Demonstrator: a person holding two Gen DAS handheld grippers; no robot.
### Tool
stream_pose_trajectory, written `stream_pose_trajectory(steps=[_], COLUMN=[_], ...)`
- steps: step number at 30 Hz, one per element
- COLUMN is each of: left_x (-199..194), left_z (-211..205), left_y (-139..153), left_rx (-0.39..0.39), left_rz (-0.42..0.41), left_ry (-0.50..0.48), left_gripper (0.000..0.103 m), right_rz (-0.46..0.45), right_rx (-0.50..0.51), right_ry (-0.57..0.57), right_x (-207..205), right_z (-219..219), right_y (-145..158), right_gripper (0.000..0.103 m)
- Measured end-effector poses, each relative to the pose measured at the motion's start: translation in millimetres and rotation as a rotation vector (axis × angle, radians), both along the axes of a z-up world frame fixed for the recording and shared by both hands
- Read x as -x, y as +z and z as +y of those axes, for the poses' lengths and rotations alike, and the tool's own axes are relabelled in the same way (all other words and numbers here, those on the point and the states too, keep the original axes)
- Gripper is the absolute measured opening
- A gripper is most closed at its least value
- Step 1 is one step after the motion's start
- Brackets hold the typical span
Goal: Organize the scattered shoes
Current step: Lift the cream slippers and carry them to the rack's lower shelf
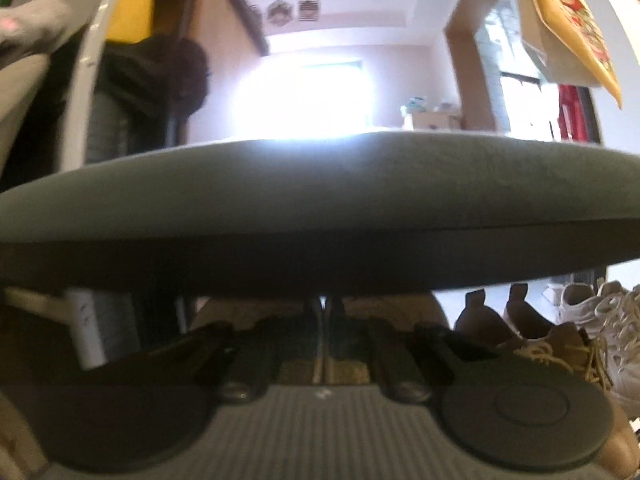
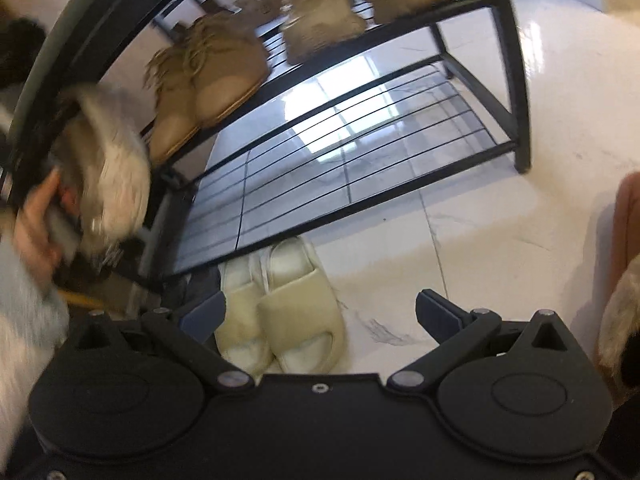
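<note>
Hand-held gripper (image 2: 320, 312) (right) gapes above slippers (image 2: 280, 308).

A home entryway: shoes are sitting on a black wire shoe rack (image 2: 360, 128) over glossy floor tiles (image 2: 520, 220), with coats hanging (image 1: 160, 76) beside pendant lamps (image 1: 282, 8).

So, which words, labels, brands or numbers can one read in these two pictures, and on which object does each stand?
No text can be read for certain.
Yellow bag: red print, too blurred to read.
Red cloth: pale marks, too blurred to read.
Wall pictures: patterns only, no legible words.
Left tongs: small pale mark on the body, too small to read.
Right wrist view: none.
</note>
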State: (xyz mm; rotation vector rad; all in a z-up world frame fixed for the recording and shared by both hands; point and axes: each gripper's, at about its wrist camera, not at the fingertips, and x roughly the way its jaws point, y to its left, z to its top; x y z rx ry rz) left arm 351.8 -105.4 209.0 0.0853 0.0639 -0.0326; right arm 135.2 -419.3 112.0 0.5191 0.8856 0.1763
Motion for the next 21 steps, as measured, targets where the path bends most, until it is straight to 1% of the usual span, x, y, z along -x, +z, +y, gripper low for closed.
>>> stream_pose_trajectory(steps=[3, 7, 10, 12, 13, 14, 15, 16, 18, 20, 21], left_x=[-13.1, -33.1, -35.7, -37.2, -38.0, -38.8, -39.6, -40.4, -42.0, -34.1, -26.7], left_z=[-4.2, -6.5, -8.1, -9.2, -9.7, -10.3, -10.8, -11.3, -12.4, -11.0, -9.5], left_y=[-4.0, -14.5, -15.6, -16.2, -16.5, -16.9, -17.2, -17.5, -18.1, -17.3, -16.9], left_rx=[-0.007, -0.012, -0.052, -0.08, -0.093, -0.107, -0.121, -0.135, -0.162, -0.165, -0.17], left_rz=[0.014, 0.04, 0.049, 0.055, 0.058, 0.061, 0.064, 0.067, 0.073, 0.053, 0.045], left_ry=[0.005, 0.017, 0.04, 0.055, 0.063, 0.071, 0.078, 0.086, 0.101, 0.106, 0.128], left_gripper=[0.006, 0.006, 0.007, 0.014, 0.023, 0.056, 0.096, 0.101, 0.101, 0.101, 0.101], right_rz=[0.019, 0.022, 0.017, 0.017, 0.017, 0.016, 0.014, 0.01, -0.004, -0.021, -0.025], right_rx=[-0.017, -0.062, -0.092, -0.108, -0.114, -0.121, -0.131, -0.141, -0.146, -0.144, -0.144], right_ry=[0.005, -0.023, -0.039, -0.053, -0.059, -0.066, -0.071, -0.075, -0.074, -0.071, -0.07], right_x=[-1.8, -5.0, -5.7, -6.4, -6.8, -7.0, -6.7, -6.0, -4.0, -1.9, -1.4], right_z=[0.1, -5.2, -9.4, -12.8, -14.0, -15.1, -16.1, -17.0, -17.9, -17.9, -17.9], right_y=[-2.5, -2.4, -1.4, -1.2, -1.1, -0.6, 0.2, 1.3, 4.2, 7.2, 8.1], right_gripper=[0.103, 0.103, 0.103, 0.103, 0.103, 0.103, 0.103, 0.103, 0.103, 0.103, 0.103])
